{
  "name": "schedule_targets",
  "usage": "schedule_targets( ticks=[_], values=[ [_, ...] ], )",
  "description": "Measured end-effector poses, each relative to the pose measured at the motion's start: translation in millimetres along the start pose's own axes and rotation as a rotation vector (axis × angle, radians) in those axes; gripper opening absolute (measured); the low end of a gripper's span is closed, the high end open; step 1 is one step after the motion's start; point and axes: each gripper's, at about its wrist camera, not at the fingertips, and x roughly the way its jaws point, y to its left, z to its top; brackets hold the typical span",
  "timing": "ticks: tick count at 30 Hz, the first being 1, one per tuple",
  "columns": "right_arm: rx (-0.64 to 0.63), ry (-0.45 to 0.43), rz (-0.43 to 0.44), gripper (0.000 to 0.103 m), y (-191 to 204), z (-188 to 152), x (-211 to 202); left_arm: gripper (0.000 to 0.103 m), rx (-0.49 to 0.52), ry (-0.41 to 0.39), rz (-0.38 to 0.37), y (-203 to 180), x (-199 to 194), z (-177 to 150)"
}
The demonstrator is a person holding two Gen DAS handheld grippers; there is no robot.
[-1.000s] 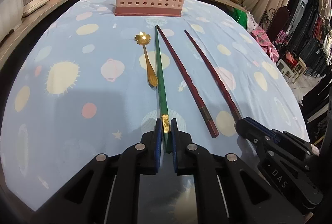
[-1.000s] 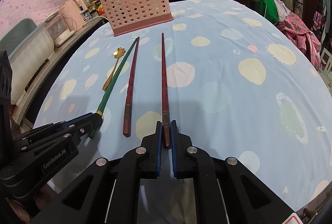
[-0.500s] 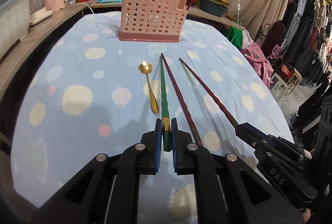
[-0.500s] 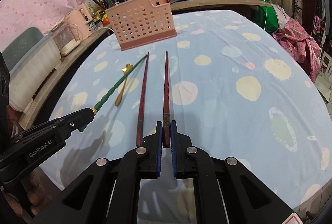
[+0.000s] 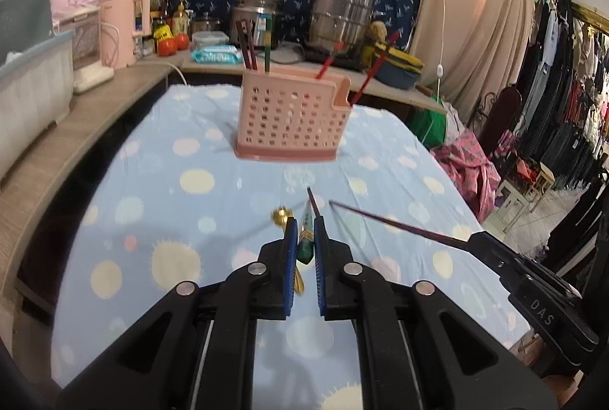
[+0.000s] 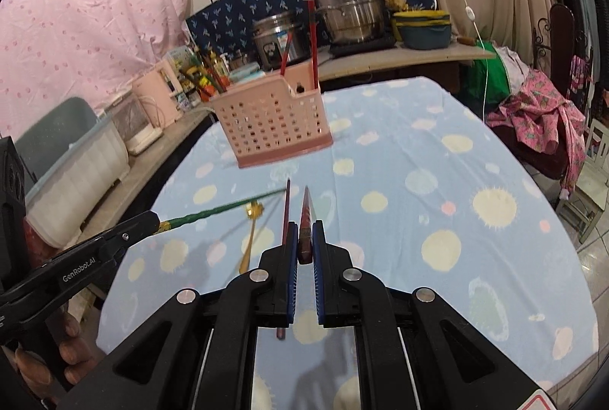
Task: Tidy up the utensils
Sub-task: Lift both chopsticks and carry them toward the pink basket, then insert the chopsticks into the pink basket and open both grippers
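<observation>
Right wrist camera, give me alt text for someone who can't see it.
The right gripper is shut on a dark red chopstick, aimed at a pink perforated utensil basket. At left, the left gripper holds a green chopstick; another red chopstick and a gold spoon lie on the tablecloth.

"GenRobot.AI" on left gripper [image 6: 154, 220]; "DAS" on right gripper [image 5: 474, 239]

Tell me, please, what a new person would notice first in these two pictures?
First, the two black grippers in the foreground: the left gripper holds a green chopstick, the right gripper a dark red chopstick, both above the table. Behind them, a pink perforated basket stands on the blue spotted tablecloth.
</observation>
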Motion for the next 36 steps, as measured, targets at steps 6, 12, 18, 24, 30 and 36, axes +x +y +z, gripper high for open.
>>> schedule_targets(
  ticks=[6,12,18,24,30,36],
  values=[
    [-0.007,-0.075,0.012,0.007,2.7,30.6,-3.7,0.008,0.007,-0.091,0.011,-1.6,-5.8,35.8],
    [0.000,-0.129,0.027,0.007,1.6,61.5,-1.2,0.008,0.016,-0.144,0.014,-4.7,-3.0,63.9],
    [0.020,-0.178,0.041,0.007,-6.1,100.9,4.8,0.007,-0.002,-0.185,-0.012,-5.0,5.8,101.5],
    [0.034,-0.233,0.068,0.007,-8.9,139.7,7.8,0.007,0.004,-0.239,-0.025,-6.8,5.0,137.1],
    [0.034,-0.285,0.089,0.007,-1.4,177.8,17.6,0.007,0.007,-0.318,-0.023,-5.4,2.7,180.0],
    [0.028,-0.365,0.089,0.007,12.5,221.9,29.9,0.007,0.009,-0.412,-0.009,-4.4,3.7,227.0]
  ],
)
